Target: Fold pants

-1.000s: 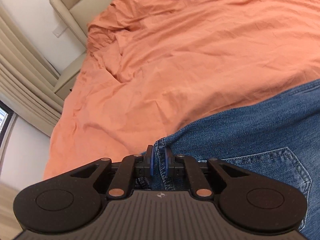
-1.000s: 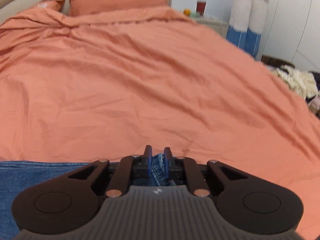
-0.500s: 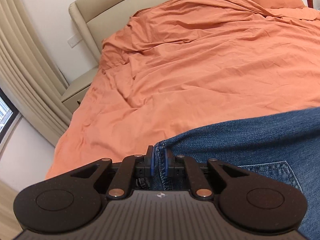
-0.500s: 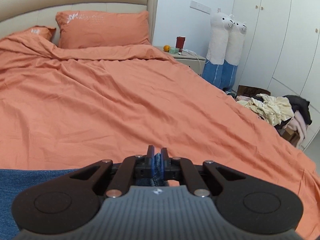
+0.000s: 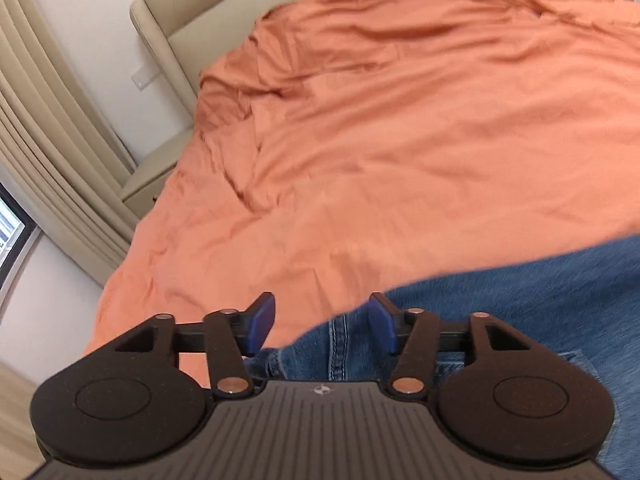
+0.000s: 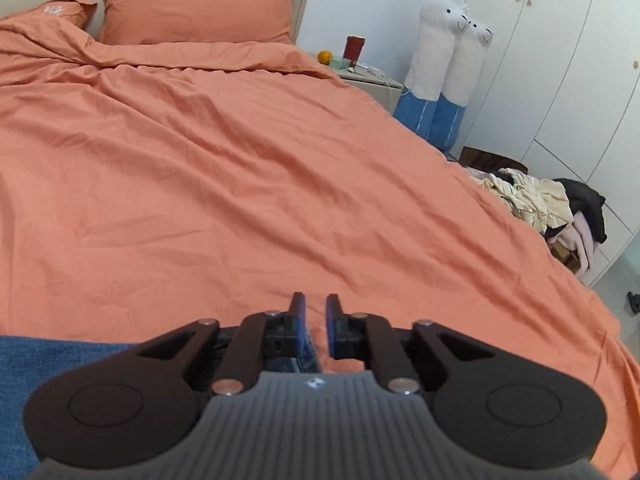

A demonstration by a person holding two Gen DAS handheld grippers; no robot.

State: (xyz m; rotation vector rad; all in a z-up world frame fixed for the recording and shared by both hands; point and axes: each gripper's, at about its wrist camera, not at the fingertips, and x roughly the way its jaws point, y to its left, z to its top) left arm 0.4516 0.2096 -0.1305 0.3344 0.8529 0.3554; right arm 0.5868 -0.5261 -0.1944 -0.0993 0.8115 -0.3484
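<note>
Blue denim pants (image 5: 520,300) lie on the orange bed cover (image 5: 400,140), filling the lower right of the left wrist view. My left gripper (image 5: 322,322) is wide open above the pants' seamed edge, and holds nothing. In the right wrist view the pants (image 6: 48,364) show at the lower left and a bit of denim sits low between the fingers. My right gripper (image 6: 314,320) has its jaws slightly parted, with bed cover (image 6: 240,180) showing through the gap.
A beige headboard (image 5: 172,28), curtains (image 5: 52,152) and a bedside cabinet (image 5: 148,184) are on the left. Orange pillows (image 6: 196,8), a nightstand (image 6: 368,76), two plush alpacas (image 6: 452,60), a clothes pile (image 6: 548,208) and white wardrobes (image 6: 580,60) lie to the right.
My left gripper has opened wide and let go of the pants' edge. My right gripper's jaws have parted a little from the denim. Both views have shifted slightly.
</note>
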